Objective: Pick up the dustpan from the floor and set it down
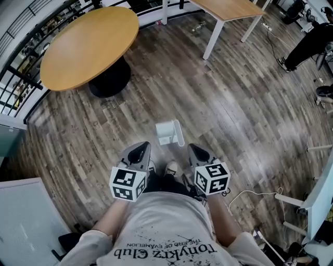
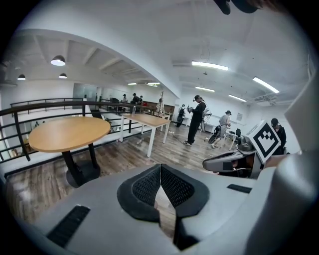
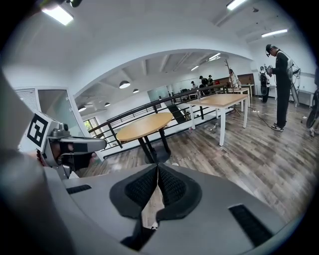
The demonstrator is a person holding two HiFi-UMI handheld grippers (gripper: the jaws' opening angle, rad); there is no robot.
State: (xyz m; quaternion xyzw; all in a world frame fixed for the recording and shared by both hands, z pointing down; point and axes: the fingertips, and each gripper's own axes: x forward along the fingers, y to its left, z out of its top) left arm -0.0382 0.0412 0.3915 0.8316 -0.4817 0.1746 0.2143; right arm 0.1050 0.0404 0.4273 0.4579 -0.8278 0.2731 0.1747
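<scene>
Dustpan [image 1: 170, 133] lies on the floor [image 1: 234, 104] just ahead of my claws; left gripper [image 1: 141, 149] and right gripper [image 1: 195, 151] are both clenched, gripping nothing.

The dustpan [image 1: 170, 133] lies on the floor [image 1: 234, 104], the round table [image 1: 88, 44] behind it, leftward.

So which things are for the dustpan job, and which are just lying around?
For the job: the white dustpan on the floor, the left gripper and the right gripper, both shut and empty.
Just lying about: the round table, the long table, the white cable.
</scene>
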